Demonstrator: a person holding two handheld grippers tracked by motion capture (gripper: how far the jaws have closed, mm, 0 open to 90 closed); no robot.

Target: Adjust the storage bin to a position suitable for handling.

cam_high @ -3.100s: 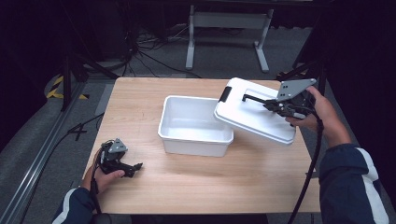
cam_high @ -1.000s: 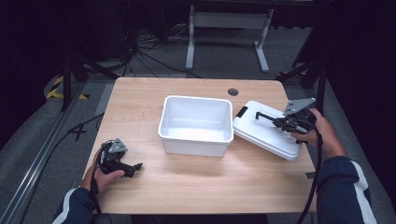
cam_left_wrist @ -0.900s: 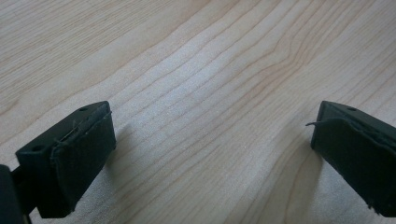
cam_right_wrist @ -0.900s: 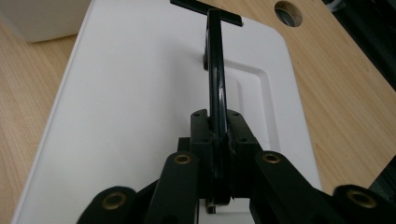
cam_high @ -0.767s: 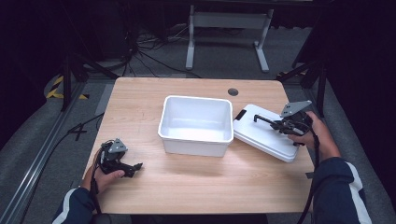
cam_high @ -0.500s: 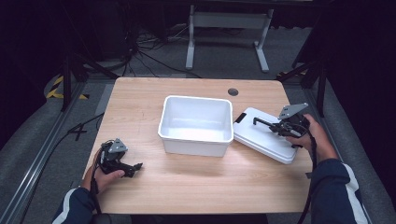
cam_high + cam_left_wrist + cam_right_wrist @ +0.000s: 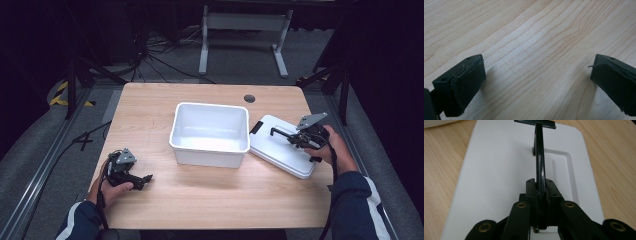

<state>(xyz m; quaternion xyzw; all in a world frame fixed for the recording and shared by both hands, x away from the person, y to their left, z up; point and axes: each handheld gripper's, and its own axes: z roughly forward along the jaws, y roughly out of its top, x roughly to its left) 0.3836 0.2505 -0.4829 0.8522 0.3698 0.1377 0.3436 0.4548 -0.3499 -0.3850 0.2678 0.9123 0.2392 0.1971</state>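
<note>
- A pale wooden table stands on grey floor in a dark room.
- The flat white plastic lid lies, apparently flat, just right of the open white rectangular tub.
- The right gripper pinches the lid's black handle.
- The left gripper, jaws spread, rests near the table's left front.

Looks like a lab or recording studio: black curtains around, loose cables on grey floor at 11 o'clock, a metal stand at 12 o'clock, hazard tape at 9 o'clock
</note>
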